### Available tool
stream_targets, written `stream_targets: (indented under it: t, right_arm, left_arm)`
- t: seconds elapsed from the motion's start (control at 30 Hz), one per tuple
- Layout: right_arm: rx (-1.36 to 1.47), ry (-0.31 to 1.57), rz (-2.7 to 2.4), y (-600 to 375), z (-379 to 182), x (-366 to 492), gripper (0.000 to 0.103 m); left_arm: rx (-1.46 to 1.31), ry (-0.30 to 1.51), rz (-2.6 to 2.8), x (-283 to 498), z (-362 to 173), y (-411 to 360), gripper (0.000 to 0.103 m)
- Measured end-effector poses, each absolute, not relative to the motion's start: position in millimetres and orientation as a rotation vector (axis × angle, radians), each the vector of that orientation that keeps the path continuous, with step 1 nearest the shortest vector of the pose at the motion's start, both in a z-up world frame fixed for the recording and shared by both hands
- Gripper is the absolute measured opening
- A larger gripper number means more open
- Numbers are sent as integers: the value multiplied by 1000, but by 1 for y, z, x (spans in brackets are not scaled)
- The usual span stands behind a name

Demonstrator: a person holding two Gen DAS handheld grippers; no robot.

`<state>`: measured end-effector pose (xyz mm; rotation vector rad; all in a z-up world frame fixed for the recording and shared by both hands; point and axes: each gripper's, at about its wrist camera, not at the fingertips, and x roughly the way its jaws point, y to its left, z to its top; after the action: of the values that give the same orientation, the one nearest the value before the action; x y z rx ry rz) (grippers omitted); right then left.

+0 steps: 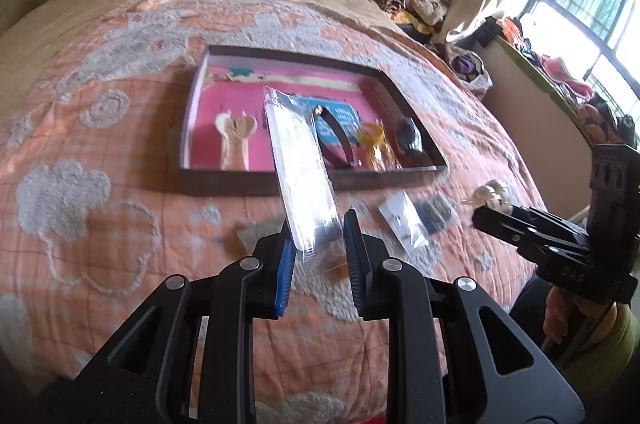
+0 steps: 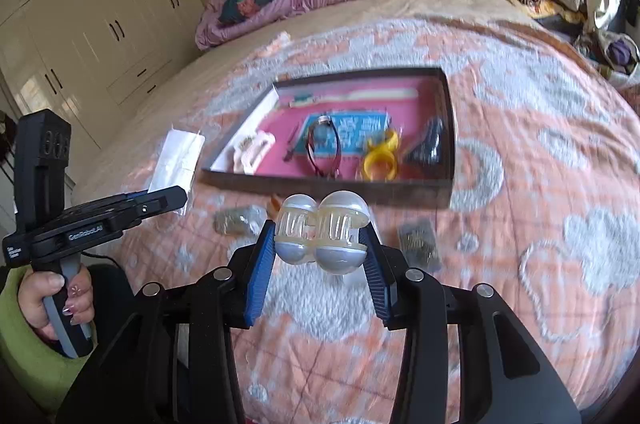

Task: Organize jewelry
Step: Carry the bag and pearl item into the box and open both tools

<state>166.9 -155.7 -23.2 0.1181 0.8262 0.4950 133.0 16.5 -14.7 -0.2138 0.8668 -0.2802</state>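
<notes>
Left wrist view: a clear plastic packet (image 1: 301, 160) is pinched at its lower end between the nearly closed jaws of the left gripper (image 1: 320, 248) and held raised in front of the shallow tray (image 1: 312, 180) with a pink lining, which rests on the orange bedspread (image 1: 120, 224). Already laid in the tray, from left to right, are a cream hair clip (image 1: 236, 140), a dark bracelet (image 1: 334, 140), a yellow ring-shaped piece (image 1: 374, 144) and a dark item (image 1: 408, 138). Two small packets (image 1: 416, 220) lie on the bedspread just in front of the tray. In the right wrist view, a pale double-domed clip (image 2: 322, 234) is clamped between the jaws of the right gripper (image 2: 320, 248), clear of the bedspread. Both pieces appear to be in transit to the tray; each is judged to need carrying over the near wall and releasing onto bare pink lining.
</notes>
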Motion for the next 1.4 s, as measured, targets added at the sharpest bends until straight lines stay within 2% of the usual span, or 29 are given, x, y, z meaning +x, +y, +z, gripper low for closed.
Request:
stream_targets:
  t: [0.17,0.23,0.33,0.4,0.67,0.77,0.83,0.9,1.0,1.03,1.17,1.2,1.27,1.4]
  right_arm:
    - [105,791,499,-155,-8,175,41]
    - [103,776,497,-155,-3,178,41]
    - [106,761,495,-155,3,183,41]
    - [103,750,495,-155,6,185,41]
    - [101,731,490,-152,11,196,41]
    - [98,733,494,-150,8,198,41]
    - [104,745,494,-149,4,199,41]
    - [103,751,498,-147,1,199,41]
    - [99,760,500,-145,-1,200,41]
    - [100,761,500,-145,-2,201,41]
    - [102,762,499,-144,-2,201,41]
    - [101,762,499,-144,-2,201,41]
    - [98,763,498,-144,-2,201,41]
    - [102,763,493,-145,-3,203,41]
  left_arm:
    - [-227,840,-265,143,-4,23,16]
    - [-225,828,-258,146,0,26,10]
    - [-228,810,-246,153,6,31,9]
    - [-223,806,-244,160,9,32,4]
    - [-209,843,-244,179,0,35,1]
    - [-164,904,-251,174,-16,32,9]
    - [-153,942,-235,171,-31,34,23]
    - [-141,966,-215,166,-43,36,42]
    - [-98,1011,-219,163,-61,37,53]
    - [-93,1017,-220,164,-64,37,53]
    - [-59,1030,-229,172,-75,38,53]
    - [-61,1033,-234,174,-78,40,48]
    - [-74,1031,-238,175,-79,42,29]
    - [-103,991,-253,170,-63,46,24]
